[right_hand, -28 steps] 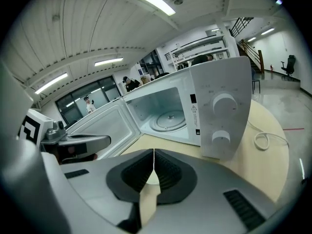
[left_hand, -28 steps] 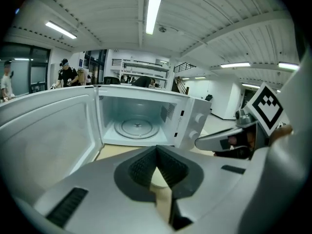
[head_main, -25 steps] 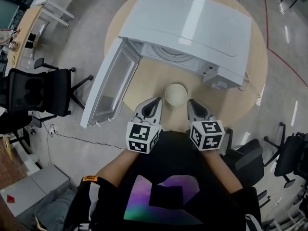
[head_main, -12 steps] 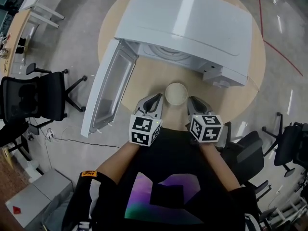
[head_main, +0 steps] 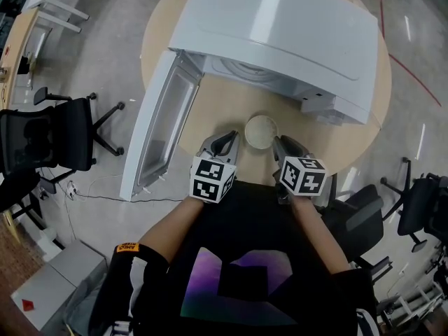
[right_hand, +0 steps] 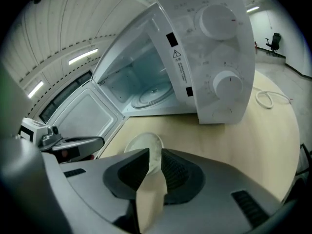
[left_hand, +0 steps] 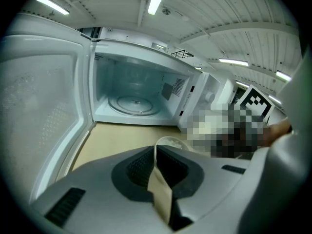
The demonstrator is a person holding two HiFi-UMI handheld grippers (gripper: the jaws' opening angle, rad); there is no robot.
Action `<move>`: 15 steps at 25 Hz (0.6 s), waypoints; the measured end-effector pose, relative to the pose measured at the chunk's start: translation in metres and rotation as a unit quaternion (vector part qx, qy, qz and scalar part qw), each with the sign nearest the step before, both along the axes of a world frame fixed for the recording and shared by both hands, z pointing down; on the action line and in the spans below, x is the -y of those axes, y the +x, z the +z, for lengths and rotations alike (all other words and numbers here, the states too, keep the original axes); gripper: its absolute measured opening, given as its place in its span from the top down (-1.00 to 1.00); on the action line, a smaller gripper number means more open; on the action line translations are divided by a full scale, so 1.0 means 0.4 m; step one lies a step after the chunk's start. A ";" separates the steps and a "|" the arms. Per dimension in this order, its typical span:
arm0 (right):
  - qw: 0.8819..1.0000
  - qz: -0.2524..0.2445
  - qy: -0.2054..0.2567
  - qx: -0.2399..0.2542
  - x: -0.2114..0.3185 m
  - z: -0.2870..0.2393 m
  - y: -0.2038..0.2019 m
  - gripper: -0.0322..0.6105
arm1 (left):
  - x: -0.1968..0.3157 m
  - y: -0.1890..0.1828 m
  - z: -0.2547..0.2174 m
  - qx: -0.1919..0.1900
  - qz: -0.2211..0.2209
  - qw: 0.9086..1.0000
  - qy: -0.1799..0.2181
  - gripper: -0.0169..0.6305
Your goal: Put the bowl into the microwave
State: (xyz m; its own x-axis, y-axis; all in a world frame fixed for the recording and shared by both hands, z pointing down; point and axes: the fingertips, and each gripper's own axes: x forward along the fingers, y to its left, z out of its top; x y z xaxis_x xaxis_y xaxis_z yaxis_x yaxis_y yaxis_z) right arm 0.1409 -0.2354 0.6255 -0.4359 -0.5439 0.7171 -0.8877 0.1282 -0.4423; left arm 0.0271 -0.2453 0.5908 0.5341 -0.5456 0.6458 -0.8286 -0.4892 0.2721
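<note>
A pale empty bowl point(head_main: 260, 131) sits on the round wooden table point(head_main: 222, 110), just in front of the white microwave point(head_main: 280, 33). The microwave's door point(head_main: 161, 128) swings wide open to the left, showing the glass turntable point(left_hand: 131, 104) inside. My left gripper point(head_main: 225, 142) is close to the bowl's left, jaws shut and empty. My right gripper point(head_main: 281, 144) flanks the bowl's right side, also shut with nothing held. The bowl point(left_hand: 171, 141) peeks over the left gripper point(left_hand: 156, 152); in the right gripper view the bowl point(right_hand: 142, 146) lies just past the right gripper point(right_hand: 153, 157).
The microwave's control knobs point(right_hand: 222, 84) face the right gripper. A white cable point(right_hand: 267, 99) lies on the table at right. Black office chairs point(head_main: 52, 135) stand on the floor to the left and another chair point(head_main: 420, 205) to the right.
Both grippers have edged forward, closer to the bowl's two sides. The bowl and the microwave door have not moved.
</note>
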 end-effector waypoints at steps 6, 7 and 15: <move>0.998 0.023 -0.041 0.043 -0.003 0.044 0.000 0.70 | -0.002 -0.010 0.024 0.014 0.006 1.000 -0.012 0.81; 0.997 0.026 -0.046 0.050 -0.003 0.049 0.000 0.70 | -0.001 -0.011 0.025 0.016 0.006 1.000 -0.012 0.81; 0.992 0.049 -0.071 0.089 -0.001 0.076 0.003 0.70 | -0.003 -0.004 0.030 0.022 0.015 1.000 -0.014 0.81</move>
State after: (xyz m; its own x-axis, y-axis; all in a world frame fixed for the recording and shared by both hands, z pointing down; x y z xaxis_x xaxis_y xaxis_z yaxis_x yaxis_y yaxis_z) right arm 0.1422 -0.2350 0.6559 -0.5118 -0.4899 0.7058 -0.7992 -0.0299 -0.6003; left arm 0.0254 -0.2441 0.6027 0.5208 -0.5114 0.6836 -0.8250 -0.5074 0.2489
